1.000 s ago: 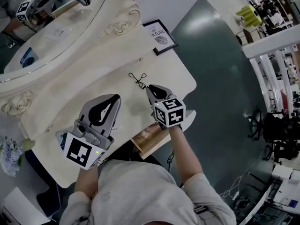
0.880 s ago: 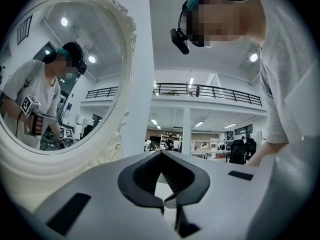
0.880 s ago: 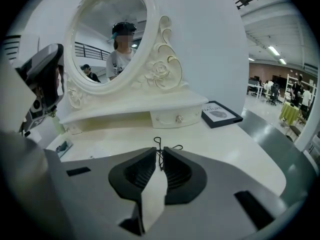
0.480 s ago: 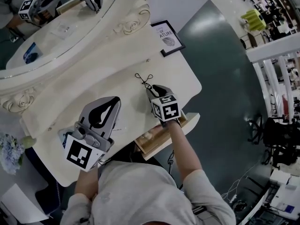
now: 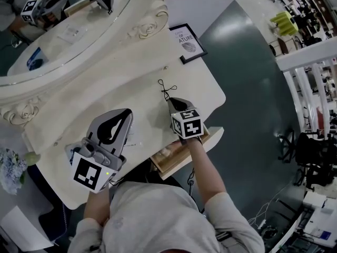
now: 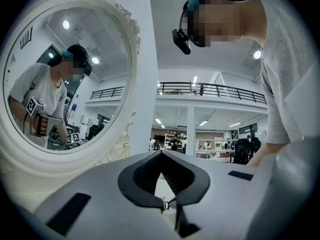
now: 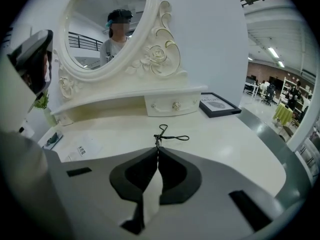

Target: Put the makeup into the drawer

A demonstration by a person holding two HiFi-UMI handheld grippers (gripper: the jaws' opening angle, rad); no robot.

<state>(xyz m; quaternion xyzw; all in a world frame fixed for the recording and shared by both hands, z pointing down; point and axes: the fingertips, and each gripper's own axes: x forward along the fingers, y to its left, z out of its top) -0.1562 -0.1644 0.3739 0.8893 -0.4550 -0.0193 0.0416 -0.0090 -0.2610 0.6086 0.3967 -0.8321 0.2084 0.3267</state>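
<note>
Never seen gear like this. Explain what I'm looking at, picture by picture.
There is no robot here. A person holds a hand tool in each hand, and each tool has tongs, a camera and a marker cube. The head view comes from a camera on the person's head. It looks down at a white dressing table with an oval mirror, a framed picture and an open drawer at the front edge. The other two views each look along one tool's tongs. The left tongs are shut with nothing between them. The right tongs appear shut on one end of a thin black makeup tool, perhaps an eyelash curler. The rest of it lies on the tabletop.
</note>
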